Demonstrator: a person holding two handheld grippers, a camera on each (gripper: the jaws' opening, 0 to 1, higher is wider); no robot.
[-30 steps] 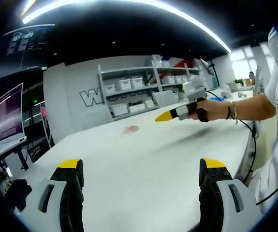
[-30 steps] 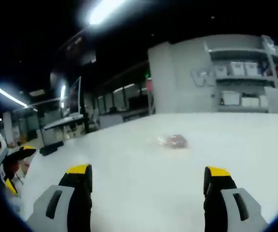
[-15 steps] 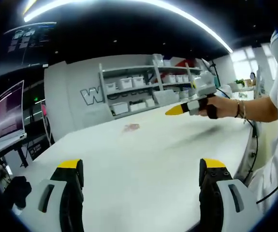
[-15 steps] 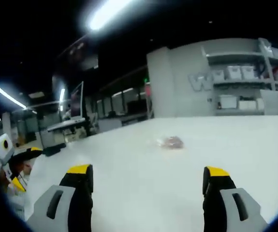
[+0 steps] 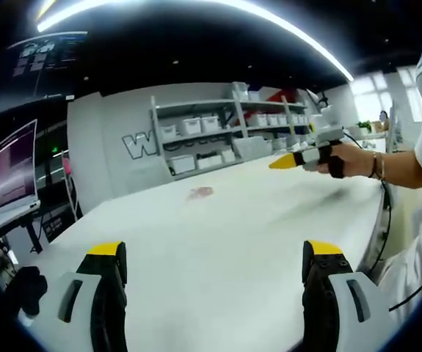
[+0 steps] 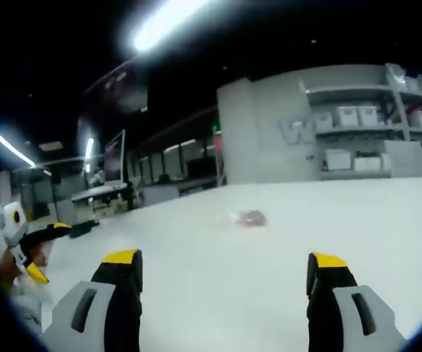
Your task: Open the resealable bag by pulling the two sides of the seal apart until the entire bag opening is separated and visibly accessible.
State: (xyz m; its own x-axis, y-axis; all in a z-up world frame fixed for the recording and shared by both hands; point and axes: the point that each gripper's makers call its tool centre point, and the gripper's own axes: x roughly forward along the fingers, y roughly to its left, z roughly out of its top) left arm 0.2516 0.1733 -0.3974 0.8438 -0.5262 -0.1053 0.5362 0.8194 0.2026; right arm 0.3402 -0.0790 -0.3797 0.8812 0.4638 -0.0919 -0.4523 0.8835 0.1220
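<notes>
A small clear resealable bag point(image 5: 200, 193) with something reddish inside lies flat on the white table point(image 5: 233, 249), far ahead of both grippers. In the right gripper view the bag point(image 6: 251, 218) looks blurred, near the table's middle. My left gripper point(image 5: 214, 257) is open above the table's near edge, nothing between its jaws. My right gripper point(image 6: 222, 264) is open too, its jaws wide apart over bare table. In the left gripper view the right gripper point(image 5: 284, 162) comes in from the right, held in a person's hand above the table. The left gripper point(image 6: 45, 253) appears at the left edge of the right gripper view.
Grey shelves point(image 5: 218, 136) with white bins stand along the wall behind the table. A monitor point(image 5: 11, 180) on a stand is at the left, beyond the table's edge. A person's arm point(image 5: 398, 167) and white shirt are at the right.
In the left gripper view the right gripper has drifted right and slightly up, away from the bag. The right gripper view has shifted a little; the bag sits slightly higher and further left.
</notes>
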